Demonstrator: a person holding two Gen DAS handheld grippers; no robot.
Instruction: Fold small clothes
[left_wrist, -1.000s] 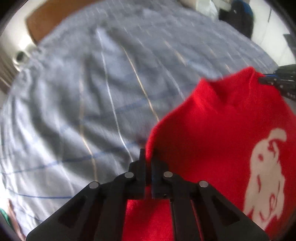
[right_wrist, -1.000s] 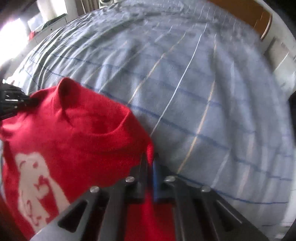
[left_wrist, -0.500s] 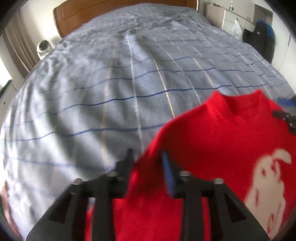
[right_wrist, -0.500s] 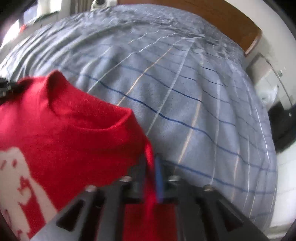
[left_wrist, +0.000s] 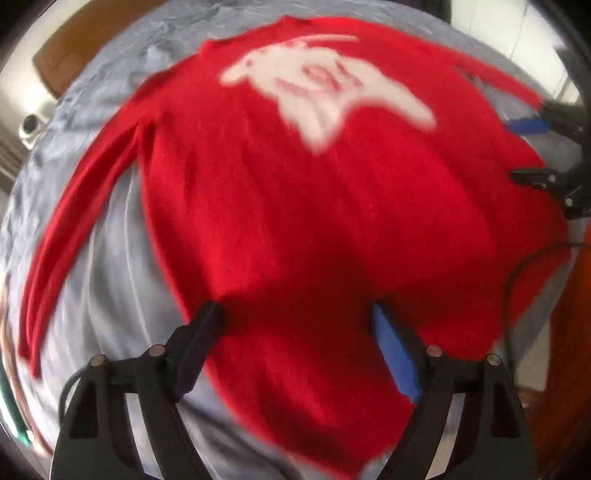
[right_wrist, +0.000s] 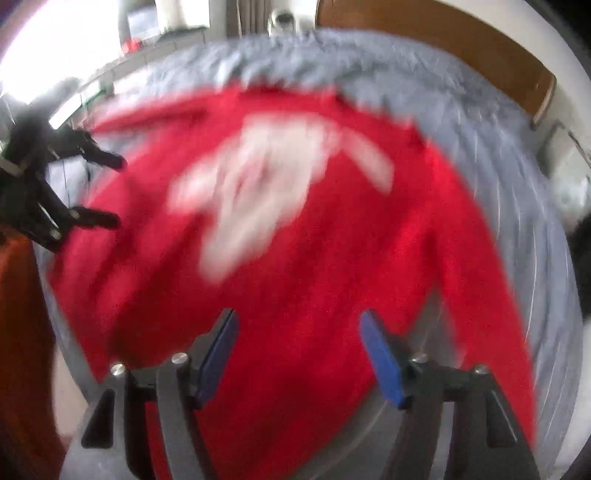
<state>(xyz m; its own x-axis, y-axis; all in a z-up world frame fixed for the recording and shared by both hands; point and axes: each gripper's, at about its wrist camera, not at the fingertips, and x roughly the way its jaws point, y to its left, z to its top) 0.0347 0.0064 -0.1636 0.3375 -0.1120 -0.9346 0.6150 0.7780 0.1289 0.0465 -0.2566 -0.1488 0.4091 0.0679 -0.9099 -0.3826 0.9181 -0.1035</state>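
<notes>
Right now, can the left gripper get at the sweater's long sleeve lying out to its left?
Probably yes. The left gripper, jaws opening, holds nothing, and the sleeve lies exposed on the bedspread with nothing over it; blur hides detail.

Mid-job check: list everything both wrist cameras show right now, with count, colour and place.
sweater: one, red with a blurred white print, spread on the bed, sleeves out to the sides
bedspread: one, grey-blue, under the sweater
headboard: one, brown wood, at the bed's far end
small round device: one, white, beside the bed; too small to identify
left gripper: black, jaws opening, over the sweater's near edge
right gripper: black, blue pads, jaws opening, over the sweater
</notes>
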